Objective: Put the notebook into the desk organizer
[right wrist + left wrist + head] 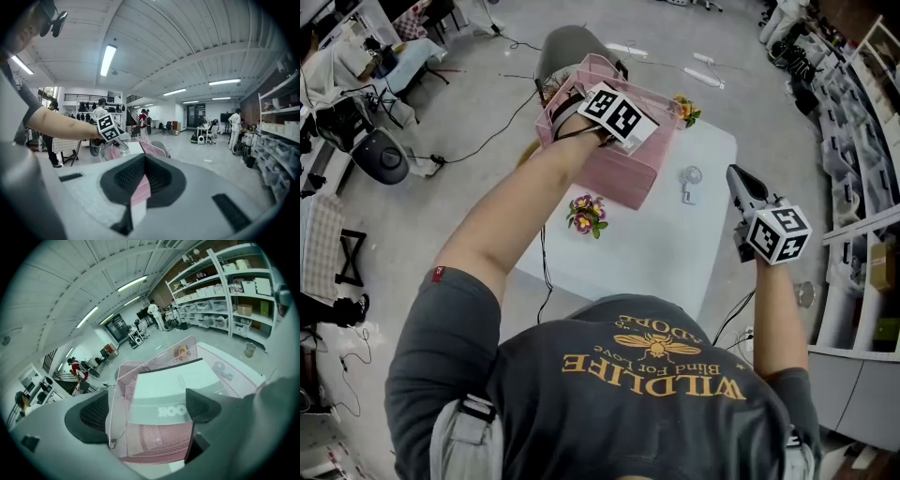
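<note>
**A:** We're looking down past our own shoulders. The left gripper (577, 101) reaches into the pink mesh desk organizer (630, 180), which stands at the far side of the white table (656, 258). Where's the notebook?

**B:** The left gripper view has it. The white notebook (171, 378) stands inside the organizer, leaning back against the mesh, right between our jaws. Those jaws are spread wide, one pad on each side, and neither presses on the cover. We can see a clear gap on the left.

**A:** Any writing on it?

**B:** A grey band across the cover carries pale letters, and we read "OOK". Whatever comes before that is unclear. The fine print higher up is too small for us.

**A:** And the right gripper (741, 186)?

**B:** It hangs over the table's right edge, well apart from the organizer. In the right gripper view its jaws are drawn together to a slit and grip nothing. Only a sliver of pink and white shows through.

**A:** Our grey T-shirt (581, 412) has yellow print, upside down from here: "WILDLIFE" and "Blind For Love".

**B:** On the table we also spot purple-and-yellow pansies (586, 214) just beside the organizer and an orange flower (685, 111) at the far corner. There's a small clear object (690, 181) too, but we can't identify it.
</note>
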{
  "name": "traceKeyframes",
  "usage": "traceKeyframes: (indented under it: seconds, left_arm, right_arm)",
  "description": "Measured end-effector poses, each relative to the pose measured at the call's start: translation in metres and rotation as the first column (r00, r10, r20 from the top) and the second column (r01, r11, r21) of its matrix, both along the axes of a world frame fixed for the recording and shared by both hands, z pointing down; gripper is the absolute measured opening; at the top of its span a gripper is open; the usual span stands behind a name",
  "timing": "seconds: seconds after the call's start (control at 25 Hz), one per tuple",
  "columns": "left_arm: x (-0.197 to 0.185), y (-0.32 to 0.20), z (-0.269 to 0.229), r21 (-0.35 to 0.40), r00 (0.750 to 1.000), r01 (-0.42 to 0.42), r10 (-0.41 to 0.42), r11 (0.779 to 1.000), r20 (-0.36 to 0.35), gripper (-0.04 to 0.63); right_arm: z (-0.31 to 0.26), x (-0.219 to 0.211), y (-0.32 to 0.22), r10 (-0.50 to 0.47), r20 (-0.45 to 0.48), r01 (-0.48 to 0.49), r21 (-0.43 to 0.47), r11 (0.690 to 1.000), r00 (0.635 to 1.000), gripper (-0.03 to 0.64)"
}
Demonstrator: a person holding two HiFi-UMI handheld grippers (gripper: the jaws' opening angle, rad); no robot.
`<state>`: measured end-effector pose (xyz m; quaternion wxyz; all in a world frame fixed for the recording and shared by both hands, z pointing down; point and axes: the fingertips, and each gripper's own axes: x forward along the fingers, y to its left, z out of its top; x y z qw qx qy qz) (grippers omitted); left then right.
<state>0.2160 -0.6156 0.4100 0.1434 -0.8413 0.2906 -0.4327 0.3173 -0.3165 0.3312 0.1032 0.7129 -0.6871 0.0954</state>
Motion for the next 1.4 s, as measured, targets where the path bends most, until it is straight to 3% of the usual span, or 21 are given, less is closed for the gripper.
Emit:
traceKeyframes:
  seconds: [0.12, 0.24, 0.44, 0.6, 0.8, 1.04, 1.2, 1.4]
  left_arm:
    - [0.000, -0.003, -0.006, 0.034, 1.000, -0.002, 0.002, 0.999, 0.005, 0.514]
    - [0.004, 0.000, -0.014, 0.026, 0.999, -0.018, 0.019, 0.999, -0.034, 0.515]
    - [0.013, 0.019, -0.027, -0.074, 0.984, -0.077, 0.064, 0.994, -0.165, 0.514]
    - [0.023, 0.043, -0.044, -0.138, 0.947, -0.163, 0.116, 0.977, -0.299, 0.511]
    - [0.031, 0.088, -0.081, -0.170, 0.854, -0.314, 0.200, 0.934, -0.480, 0.487]
    - [0.034, 0.153, -0.119, -0.146, 0.713, -0.461, 0.267, 0.875, -0.649, 0.303]
    - [0.036, 0.201, -0.133, -0.142, 0.622, -0.537, 0.277, 0.831, -0.732, 0.224]
    - [0.038, 0.262, -0.139, -0.108, 0.537, -0.599, 0.298, 0.794, -0.789, 0.149]
  right_arm:
    - [-0.001, 0.001, 0.000, 0.004, 0.001, -0.004, 0.000, 1.000, 1.000, 0.000]
    - [-0.003, 0.001, 0.002, 0.007, 0.001, -0.007, 0.003, 1.000, 1.000, 0.002]
    - [-0.005, 0.000, 0.004, 0.011, 0.001, -0.011, 0.014, 1.000, 1.000, 0.000]
    - [-0.010, 0.004, 0.009, 0.019, 0.001, -0.019, 0.030, 0.999, 1.000, 0.000]
    - [-0.022, 0.009, 0.020, 0.032, -0.003, -0.032, 0.066, 0.997, 0.999, 0.000]
    - [-0.037, 0.020, 0.052, 0.059, -0.001, -0.058, 0.112, 0.992, 0.998, 0.000]
    - [-0.048, 0.034, 0.086, 0.077, 0.001, -0.076, 0.144, 0.987, 0.997, 0.000]
    - [-0.060, 0.053, 0.132, 0.092, 0.003, -0.091, 0.180, 0.979, 0.996, 0.000]
